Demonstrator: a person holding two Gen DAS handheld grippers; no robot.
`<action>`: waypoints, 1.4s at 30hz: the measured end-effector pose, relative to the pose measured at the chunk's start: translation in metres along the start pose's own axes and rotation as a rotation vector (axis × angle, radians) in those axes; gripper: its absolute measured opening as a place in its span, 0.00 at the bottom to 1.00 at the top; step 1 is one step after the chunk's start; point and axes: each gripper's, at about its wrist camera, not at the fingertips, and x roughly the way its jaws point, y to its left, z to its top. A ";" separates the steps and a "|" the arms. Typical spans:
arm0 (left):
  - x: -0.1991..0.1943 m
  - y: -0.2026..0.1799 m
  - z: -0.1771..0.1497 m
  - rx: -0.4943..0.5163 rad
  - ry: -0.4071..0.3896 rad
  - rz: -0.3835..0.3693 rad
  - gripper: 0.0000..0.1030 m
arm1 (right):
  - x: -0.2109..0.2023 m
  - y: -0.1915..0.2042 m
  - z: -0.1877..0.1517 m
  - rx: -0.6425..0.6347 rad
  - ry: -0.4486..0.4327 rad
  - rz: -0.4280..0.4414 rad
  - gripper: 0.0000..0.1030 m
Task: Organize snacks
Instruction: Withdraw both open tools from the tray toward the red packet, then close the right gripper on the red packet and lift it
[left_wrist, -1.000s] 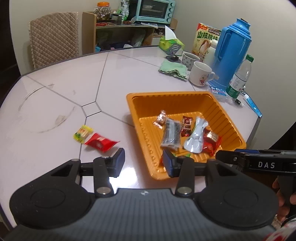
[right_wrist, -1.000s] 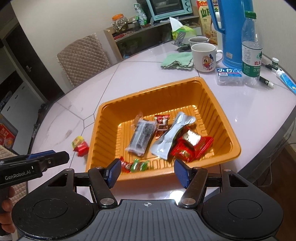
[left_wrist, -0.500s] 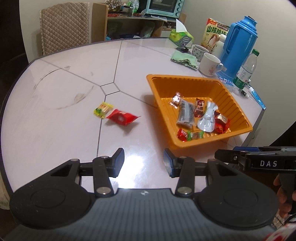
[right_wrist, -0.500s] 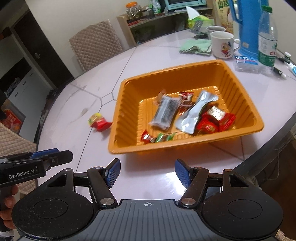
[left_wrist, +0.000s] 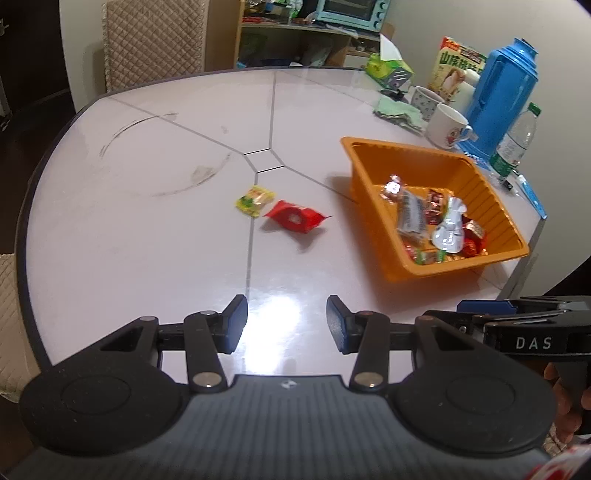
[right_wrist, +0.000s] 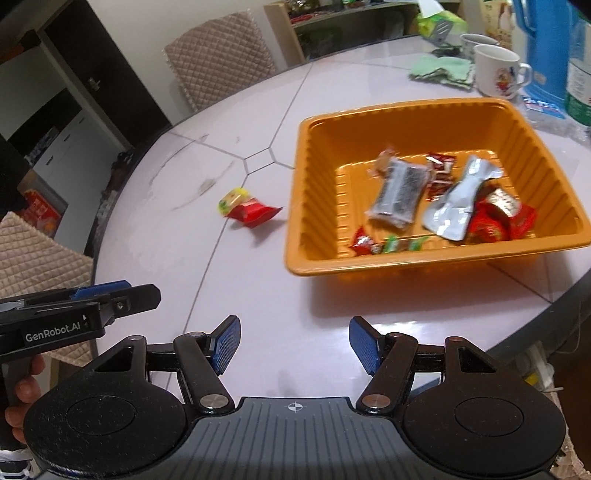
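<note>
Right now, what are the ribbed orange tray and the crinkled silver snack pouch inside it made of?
Ribbed orange tray: looks like thin moulded plastic, glossy, with corrugated walls and a rolled rim. Crinkled silver snack pouch: probably metallised foil film, shiny and creased; cannot confirm from view.

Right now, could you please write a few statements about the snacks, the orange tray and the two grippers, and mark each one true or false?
1. The red foil snack packet lies inside the orange plastic tray. False: it lies on the pale round table, outside the tray.
2. The small yellow-green snack packet lies right beside the red packet. True.
3. The left gripper is holding a snack. False: its jaws are open with nothing between them.
4. The silver foil pouch lies in the tray. True.
5. The right gripper is empty. True.
6. The white mug with a cartoon picture stands in the tray. False: it stands on the table behind the tray.
</note>
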 end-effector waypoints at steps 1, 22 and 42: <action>0.001 0.003 0.000 -0.002 0.004 0.002 0.41 | 0.003 0.003 0.000 -0.005 0.004 0.003 0.63; 0.014 0.067 0.017 -0.023 0.029 0.017 0.45 | 0.050 0.065 0.020 -0.089 0.018 0.046 0.63; 0.052 0.101 0.058 -0.008 0.029 0.035 0.53 | 0.107 0.075 0.081 -0.267 -0.055 0.008 0.63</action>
